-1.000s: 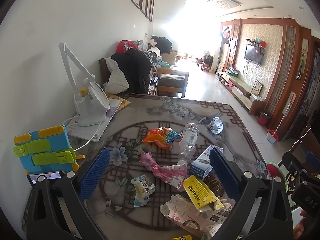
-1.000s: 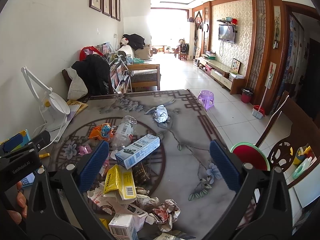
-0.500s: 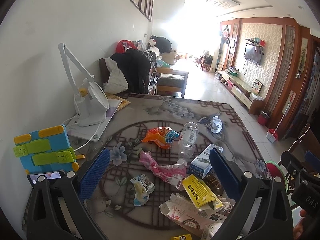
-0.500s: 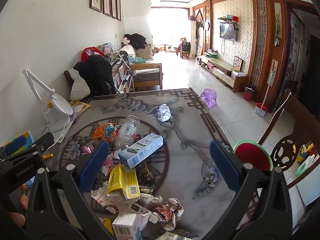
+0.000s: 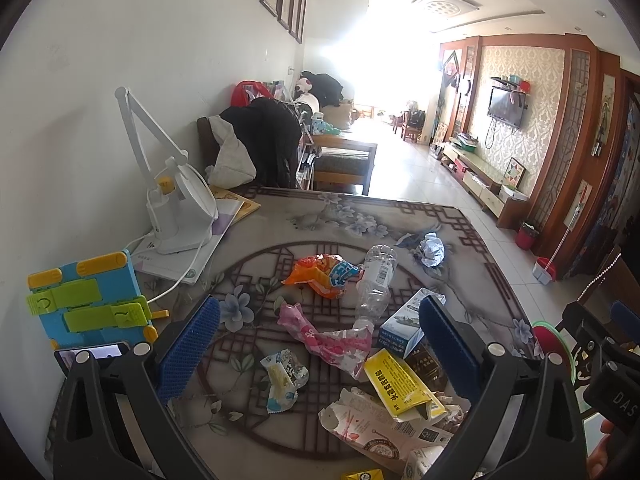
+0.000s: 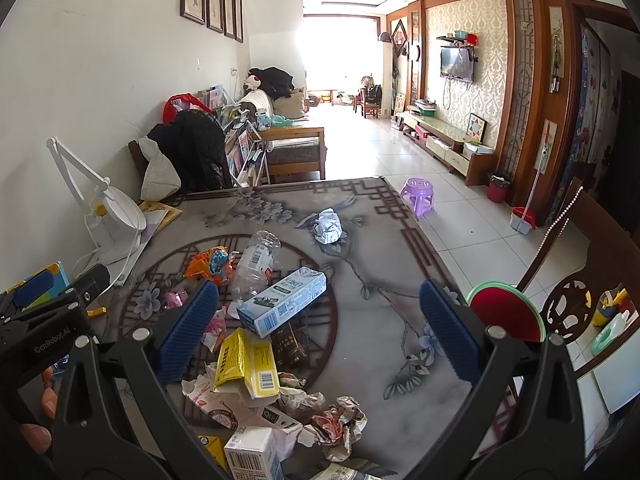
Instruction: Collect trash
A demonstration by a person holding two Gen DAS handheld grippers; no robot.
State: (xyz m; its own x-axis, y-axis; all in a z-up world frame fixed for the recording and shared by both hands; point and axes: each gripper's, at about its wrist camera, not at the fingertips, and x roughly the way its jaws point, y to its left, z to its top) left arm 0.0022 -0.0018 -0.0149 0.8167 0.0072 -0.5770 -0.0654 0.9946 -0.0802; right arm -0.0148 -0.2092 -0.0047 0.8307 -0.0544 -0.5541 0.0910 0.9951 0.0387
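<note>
Trash lies scattered on the patterned table [image 5: 360, 216]: an orange snack bag [image 5: 320, 274], a clear plastic bottle [image 5: 374, 284], a pink wrapper [image 5: 328, 340], a blue-white carton [image 6: 282, 306], a yellow box [image 6: 246, 362], a crumpled paper ball [image 6: 328, 226] and torn cartons near the front. My left gripper [image 5: 320, 350] hovers open above the pink wrapper, holding nothing. My right gripper [image 6: 320, 330] is open too, above the carton and yellow box. A red bin with a green rim [image 6: 508, 314] stands beside the table's right edge.
A white desk lamp [image 5: 176, 200] on papers and a blue-green toy stand [image 5: 88, 300] with a phone [image 5: 92, 354] sit along the wall at left. A wooden chair [image 6: 576, 280] stands at right, a purple stool [image 6: 418, 196] beyond the table.
Both views have shifted only slightly; the right gripper has drifted a little back and left. No trash has moved, and both grippers remain open.
</note>
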